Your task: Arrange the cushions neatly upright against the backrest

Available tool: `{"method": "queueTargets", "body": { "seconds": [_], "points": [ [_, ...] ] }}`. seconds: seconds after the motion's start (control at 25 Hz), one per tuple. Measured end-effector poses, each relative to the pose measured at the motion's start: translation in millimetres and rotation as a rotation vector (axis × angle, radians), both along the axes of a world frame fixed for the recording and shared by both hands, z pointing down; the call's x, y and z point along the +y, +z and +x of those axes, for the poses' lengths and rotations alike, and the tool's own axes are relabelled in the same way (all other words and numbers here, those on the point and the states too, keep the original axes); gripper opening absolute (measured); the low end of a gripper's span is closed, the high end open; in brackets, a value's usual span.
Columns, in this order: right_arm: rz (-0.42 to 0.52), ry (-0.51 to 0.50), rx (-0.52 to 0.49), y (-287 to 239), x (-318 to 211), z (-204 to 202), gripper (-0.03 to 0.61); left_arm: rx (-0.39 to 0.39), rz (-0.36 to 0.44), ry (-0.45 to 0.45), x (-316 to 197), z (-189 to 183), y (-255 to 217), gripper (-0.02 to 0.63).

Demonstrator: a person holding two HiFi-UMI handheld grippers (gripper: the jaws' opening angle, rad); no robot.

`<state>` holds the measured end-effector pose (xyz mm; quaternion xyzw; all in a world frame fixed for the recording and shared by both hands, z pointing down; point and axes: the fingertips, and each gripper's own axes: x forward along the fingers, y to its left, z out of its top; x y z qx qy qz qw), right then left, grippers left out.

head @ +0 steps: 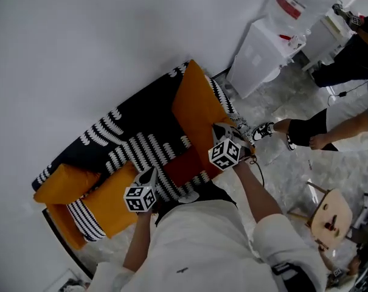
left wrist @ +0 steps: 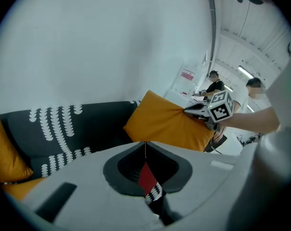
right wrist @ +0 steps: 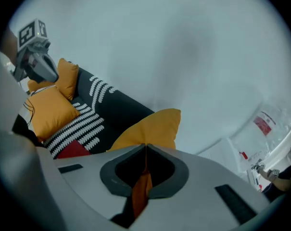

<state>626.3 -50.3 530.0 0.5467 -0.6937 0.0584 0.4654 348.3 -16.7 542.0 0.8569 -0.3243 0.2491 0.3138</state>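
Observation:
A black sofa point(head: 141, 117) with white pattern stands along the white wall. My right gripper point(head: 220, 131) is shut on a corner of a large orange cushion point(head: 199, 108) that stands tilted at the sofa's right end; orange cloth point(right wrist: 141, 189) is pinched in its jaws point(right wrist: 145, 148). My left gripper point(head: 152, 175) is shut on a red cushion with a black-and-white striped edge point(head: 185, 166) lying on the seat; its cloth point(left wrist: 147, 179) shows between the jaws point(left wrist: 145, 146). The orange cushion point(left wrist: 169, 124) and the right gripper point(left wrist: 210, 110) also show in the left gripper view.
Two more orange cushions point(head: 65, 181) point(head: 114, 202) and a striped one point(head: 86, 218) lie at the sofa's left end. A white water dispenser point(head: 263, 47) stands right of the sofa. People's legs point(head: 317, 129) and a wooden stool point(head: 331, 218) are on the marble floor.

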Motion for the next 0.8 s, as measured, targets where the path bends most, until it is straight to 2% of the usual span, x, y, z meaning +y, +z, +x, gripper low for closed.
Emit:
{"method": "queueTargets", "body": {
  "seconds": [0.2,0.4,0.6,0.8],
  "points": [
    [-0.016,-0.1,0.042,35.1,-3.4,26.5,0.012,-0.038,-0.01,-0.051,20.2,24.2,-1.2,0.012],
    [-0.059,-0.119,0.006,82.9,13.3,27.1,0.012,-0.074,-0.016,-0.117,35.9,21.0,-4.3,0.012],
    [-0.071,-0.014,-0.056,113.9,29.7,37.5,0.014,-0.103,-0.038,-0.187,49.0,0.5,-0.7,0.014],
    [-0.122,0.062,-0.071,138.3,50.1,47.7,0.015,-0.11,-0.056,-0.246,63.6,-27.3,8.7,0.014]
  ]
}}
